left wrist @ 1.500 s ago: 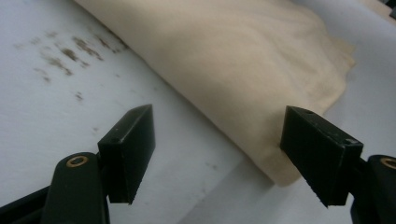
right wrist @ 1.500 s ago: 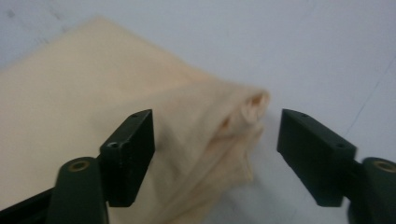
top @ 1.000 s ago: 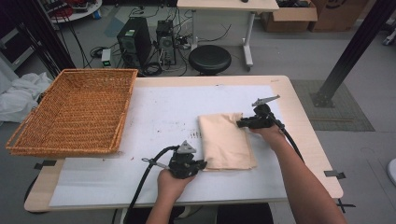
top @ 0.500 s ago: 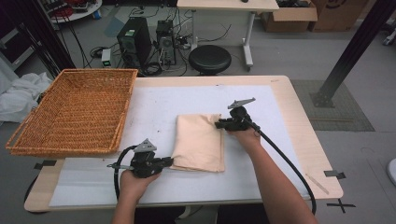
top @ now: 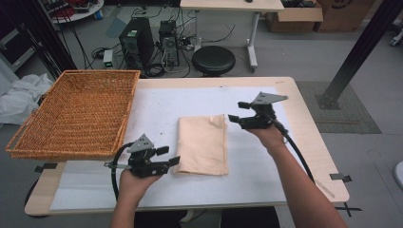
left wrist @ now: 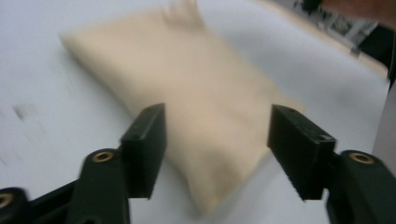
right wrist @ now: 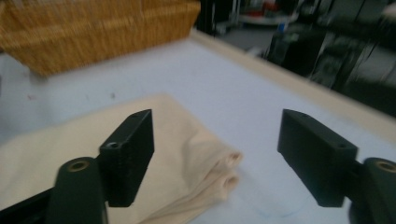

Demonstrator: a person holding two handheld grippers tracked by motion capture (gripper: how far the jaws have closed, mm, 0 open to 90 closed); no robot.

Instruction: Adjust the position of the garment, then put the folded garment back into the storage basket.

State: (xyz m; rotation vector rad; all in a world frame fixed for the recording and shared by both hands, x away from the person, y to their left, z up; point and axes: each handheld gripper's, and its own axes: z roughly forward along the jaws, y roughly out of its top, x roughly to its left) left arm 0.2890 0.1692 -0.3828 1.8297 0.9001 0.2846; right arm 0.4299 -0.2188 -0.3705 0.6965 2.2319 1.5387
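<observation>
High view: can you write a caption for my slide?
Two open grippers, left and right, flank a folded beige cloth beside a wicker basket.

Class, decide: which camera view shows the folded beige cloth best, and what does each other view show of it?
The high view: the whole folded cloth lies flat, sharp, all edges visible. The left gripper view shows it blurred; the right gripper view shows one corner with stacked folds.

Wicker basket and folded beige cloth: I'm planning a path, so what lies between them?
Only bare white table cover separates the wicker basket from the folded beige cloth, seen in the high view.
</observation>
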